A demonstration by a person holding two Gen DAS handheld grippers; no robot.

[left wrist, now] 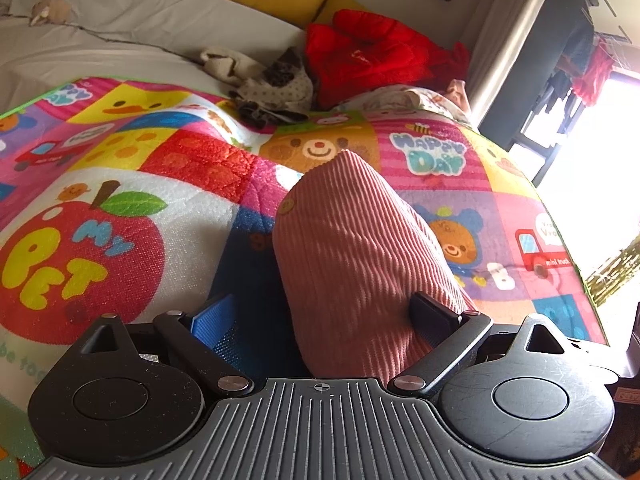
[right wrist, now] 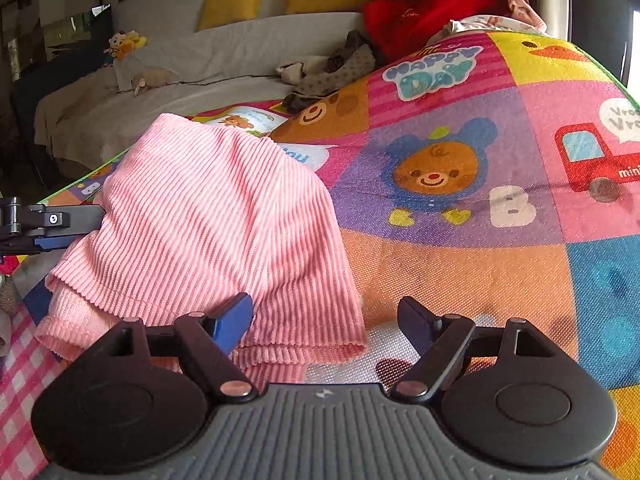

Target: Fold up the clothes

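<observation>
The pink ribbed garment point(right wrist: 208, 216) lay bunched on the cartoon play mat point(right wrist: 460, 280), at about nine o'clock in the right wrist view. The right gripper point(right wrist: 326, 322) stood released, its jaws wide and clasping nothing, the hem just beside its blue finger. The left gripper point(left wrist: 324, 320) also stood wide; the cloth sat between its fingers, but I could not tell whether they pressed on it. To my eye, the fold might slump or skew if the right tongs pinched only one layer of the doubled hem. The mat read "HAPPY DAY", "MY PET" and "mini truck".
</observation>
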